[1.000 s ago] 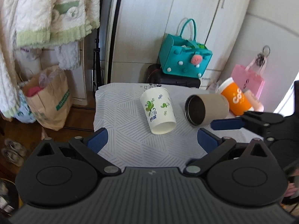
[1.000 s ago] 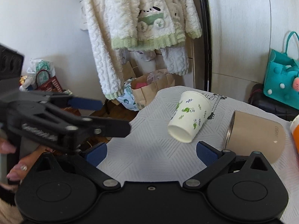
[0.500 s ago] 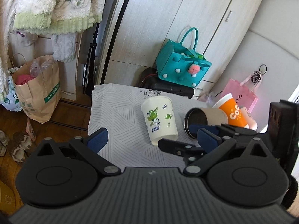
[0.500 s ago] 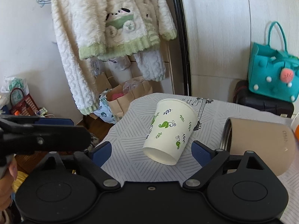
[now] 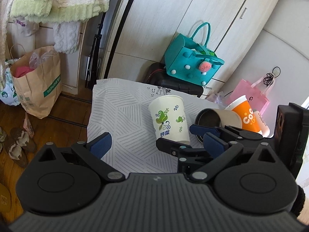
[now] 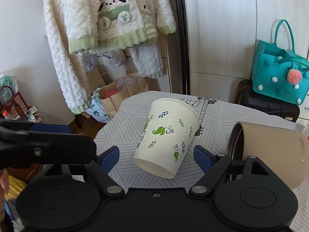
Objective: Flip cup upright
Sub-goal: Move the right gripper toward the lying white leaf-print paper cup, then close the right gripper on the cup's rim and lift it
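Note:
A white paper cup with green leaf prints (image 5: 170,120) (image 6: 167,137) lies on its side on the patterned tablecloth (image 5: 119,116), its base toward me. My right gripper (image 6: 156,154) is open, its blue pads either side of the cup's base end; it also shows in the left wrist view (image 5: 177,137). My left gripper (image 5: 155,143) is open and empty, back from the cup; it shows at the left of the right wrist view (image 6: 48,141).
A tan tumbler (image 5: 218,118) (image 6: 266,152) lies on its side right of the paper cup. An orange cup (image 5: 245,116) is behind it. A teal bag (image 5: 191,61), a brown paper bag (image 5: 36,83) and hanging clothes (image 6: 108,19) surround the table.
My right gripper has moved in closer to the paper cup, so the cup now sits between its open fingers. The left gripper has pulled back and tilted slightly.

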Available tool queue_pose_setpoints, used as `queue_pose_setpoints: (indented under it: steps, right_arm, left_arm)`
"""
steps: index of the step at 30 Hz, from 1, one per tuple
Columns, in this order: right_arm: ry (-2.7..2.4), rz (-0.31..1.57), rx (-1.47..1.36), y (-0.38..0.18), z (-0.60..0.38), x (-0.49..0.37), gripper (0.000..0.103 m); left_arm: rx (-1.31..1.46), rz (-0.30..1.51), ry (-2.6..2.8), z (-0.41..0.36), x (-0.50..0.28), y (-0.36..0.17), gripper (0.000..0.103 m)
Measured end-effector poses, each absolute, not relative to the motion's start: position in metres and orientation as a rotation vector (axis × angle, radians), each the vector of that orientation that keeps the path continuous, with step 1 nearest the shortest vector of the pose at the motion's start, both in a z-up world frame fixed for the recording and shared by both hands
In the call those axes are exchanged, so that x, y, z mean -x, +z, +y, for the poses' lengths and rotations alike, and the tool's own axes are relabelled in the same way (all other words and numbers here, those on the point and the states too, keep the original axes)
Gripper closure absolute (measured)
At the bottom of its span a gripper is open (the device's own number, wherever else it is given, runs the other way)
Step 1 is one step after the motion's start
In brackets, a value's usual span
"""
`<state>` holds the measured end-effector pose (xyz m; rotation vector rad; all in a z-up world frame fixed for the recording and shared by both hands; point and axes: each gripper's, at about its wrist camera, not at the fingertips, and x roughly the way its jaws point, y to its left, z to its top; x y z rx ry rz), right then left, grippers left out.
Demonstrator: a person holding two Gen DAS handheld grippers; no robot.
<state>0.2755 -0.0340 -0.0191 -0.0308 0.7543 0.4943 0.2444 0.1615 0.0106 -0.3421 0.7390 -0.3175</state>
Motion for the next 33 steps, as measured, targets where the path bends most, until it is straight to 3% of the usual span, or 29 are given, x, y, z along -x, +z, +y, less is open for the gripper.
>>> queue_pose_setpoints:
  steps: [12, 18, 33]
  right_arm:
    - [0.478, 0.767, 0.056, -0.021, -0.029, -0.277, 0.019]
    - [0.478, 0.782, 0.066, -0.022, -0.028, -0.277, 0.035]
    - [0.541, 0.771, 0.093, -0.003, -0.032, -0.248, 0.036]
  left_arm:
    - [0.37, 0.733, -0.299, 0.171, -0.239, 0.01, 0.001]
    - [0.359, 0.739, -0.299, 0.17, -0.239, 0.01, 0.001]
    - [0.349, 0.757, -0.376, 0.165, -0.223, 0.018, 0.001]
